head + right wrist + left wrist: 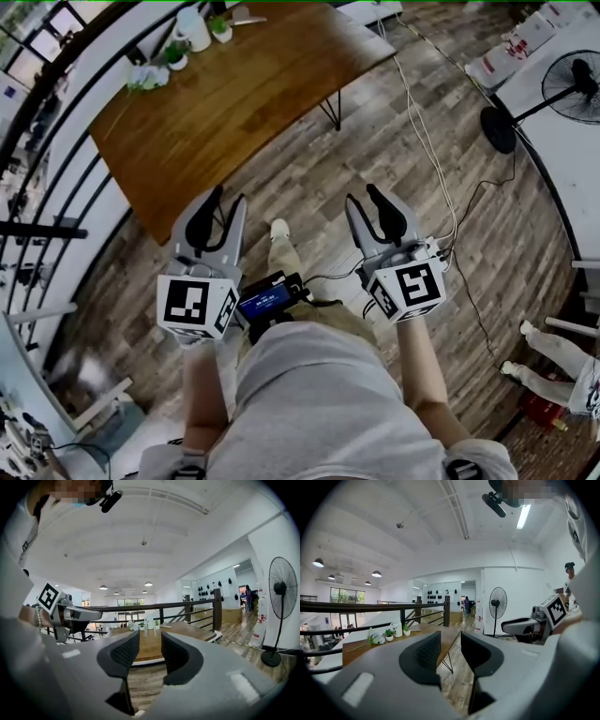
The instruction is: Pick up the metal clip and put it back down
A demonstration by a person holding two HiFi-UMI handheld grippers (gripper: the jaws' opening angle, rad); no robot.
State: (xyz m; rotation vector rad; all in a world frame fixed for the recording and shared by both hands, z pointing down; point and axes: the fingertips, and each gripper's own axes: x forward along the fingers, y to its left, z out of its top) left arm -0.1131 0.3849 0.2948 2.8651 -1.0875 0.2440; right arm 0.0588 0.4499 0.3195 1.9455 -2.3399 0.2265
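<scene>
No metal clip can be made out in any view. The wooden table [244,94] lies ahead, beyond both grippers, and the part of its top that I can see is bare. My left gripper [228,199] hangs over the plank floor just short of the table's near edge. Its jaws stand open with nothing between them, as the left gripper view [450,641] confirms. My right gripper [363,195] is level with it over the floor, open and empty too [150,641]. Each gripper shows in the other's view, the right one [534,623] and the left one [70,616].
Small potted plants [173,56] and a white jug [194,28] stand at the table's far end. A black railing [56,187] runs along the left. A standing fan [577,84] and loose cables [422,122] are on the right. A small device [267,300] hangs at the person's waist.
</scene>
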